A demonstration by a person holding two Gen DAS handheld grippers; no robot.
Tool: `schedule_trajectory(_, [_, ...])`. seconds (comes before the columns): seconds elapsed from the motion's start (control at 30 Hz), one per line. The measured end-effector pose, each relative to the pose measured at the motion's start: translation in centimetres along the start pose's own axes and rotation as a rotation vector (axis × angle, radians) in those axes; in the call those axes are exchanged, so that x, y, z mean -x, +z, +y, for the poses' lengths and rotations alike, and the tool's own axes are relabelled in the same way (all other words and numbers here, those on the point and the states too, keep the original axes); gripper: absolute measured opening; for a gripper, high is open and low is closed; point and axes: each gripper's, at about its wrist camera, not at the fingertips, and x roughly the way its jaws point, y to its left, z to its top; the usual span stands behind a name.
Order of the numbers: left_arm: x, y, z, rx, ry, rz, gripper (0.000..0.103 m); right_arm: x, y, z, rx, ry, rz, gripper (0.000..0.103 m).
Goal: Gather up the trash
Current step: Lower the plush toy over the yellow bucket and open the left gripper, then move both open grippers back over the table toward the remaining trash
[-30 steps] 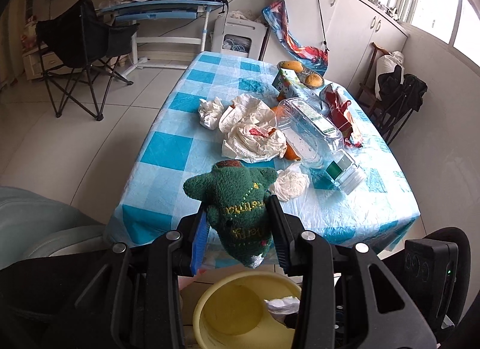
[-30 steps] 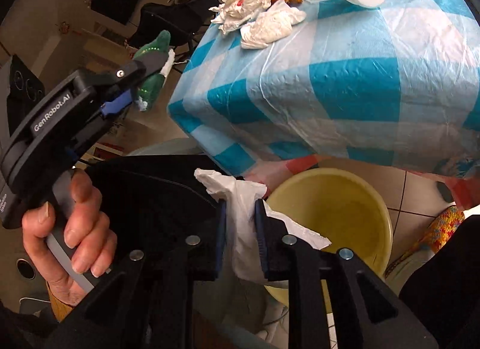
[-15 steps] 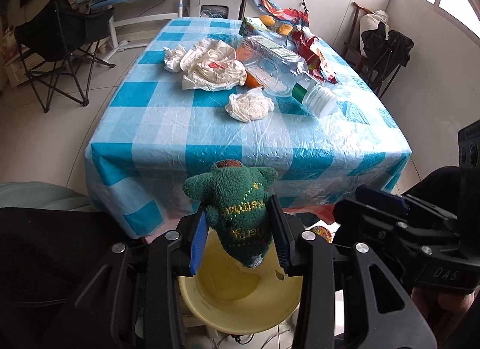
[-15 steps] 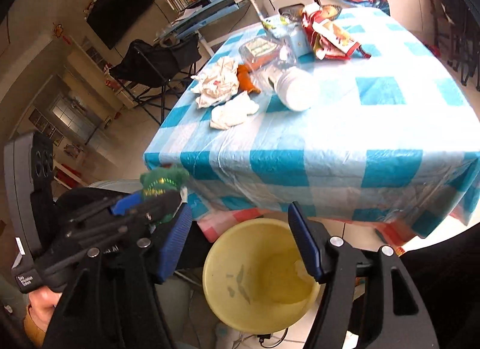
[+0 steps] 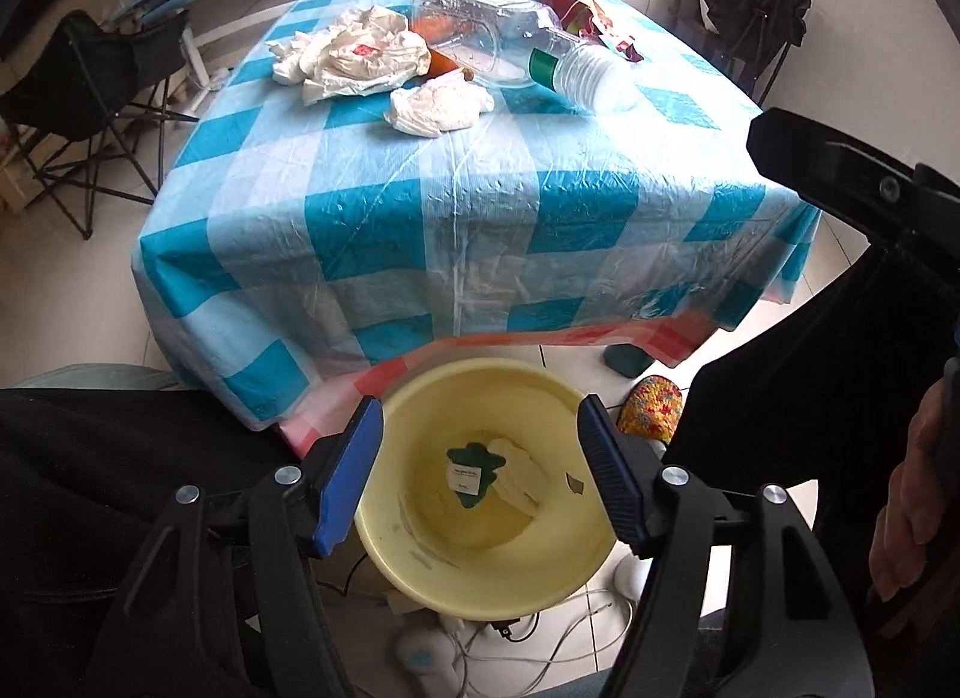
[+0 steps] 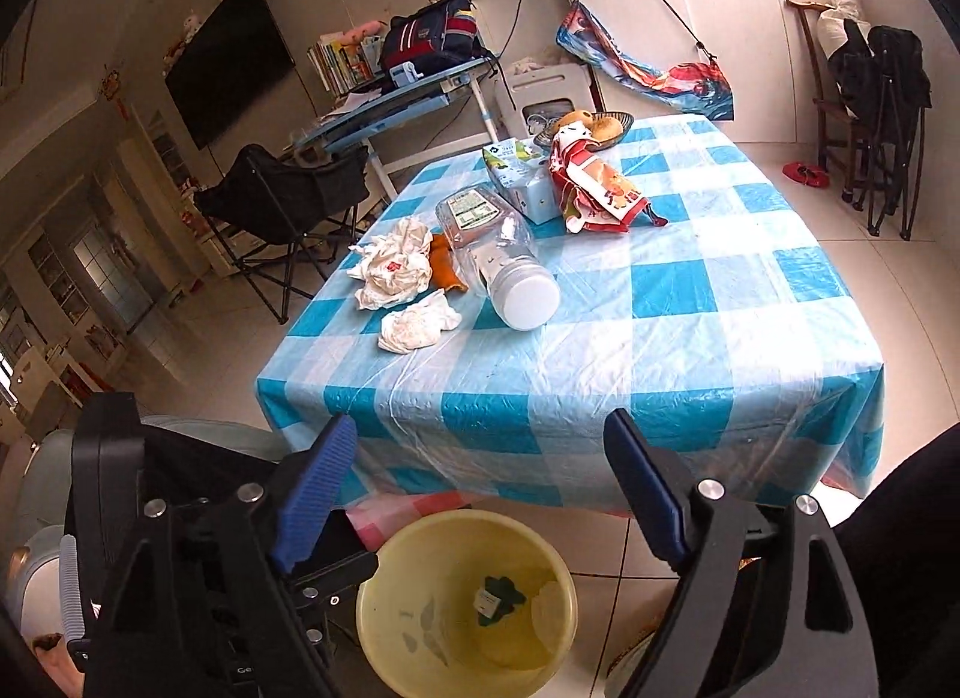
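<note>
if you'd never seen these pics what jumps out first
First, the round yellow plastic bin on the floor at the table's near edge, with a green plush toy and a white tissue at its bottom. Above it, the left gripper hangs open and empty. On the blue-and-white checked tablecloth lie crumpled white tissues and a clear plastic jar on its side.
</note>
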Motion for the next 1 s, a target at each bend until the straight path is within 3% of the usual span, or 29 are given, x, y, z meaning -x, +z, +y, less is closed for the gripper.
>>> schedule_trajectory(0.23, [2.5,0.9,0.7,0.012,0.099,-0.167,0.078,0.1,0.0,0.5,0.031,-0.033,-0.033,0.086])
schedule_trajectory(0.37, [3.7,1.1,1.1,0.033,0.123,-0.23,0.081,0.0,-0.1,0.9,0.057,-0.044,-0.041,0.087])
schedule_trajectory(1.0, [4.1,1.2,1.7,0.06,0.127,-0.256,0.084,-0.5,-0.7,1.8,0.095,-0.045,-0.027,0.088])
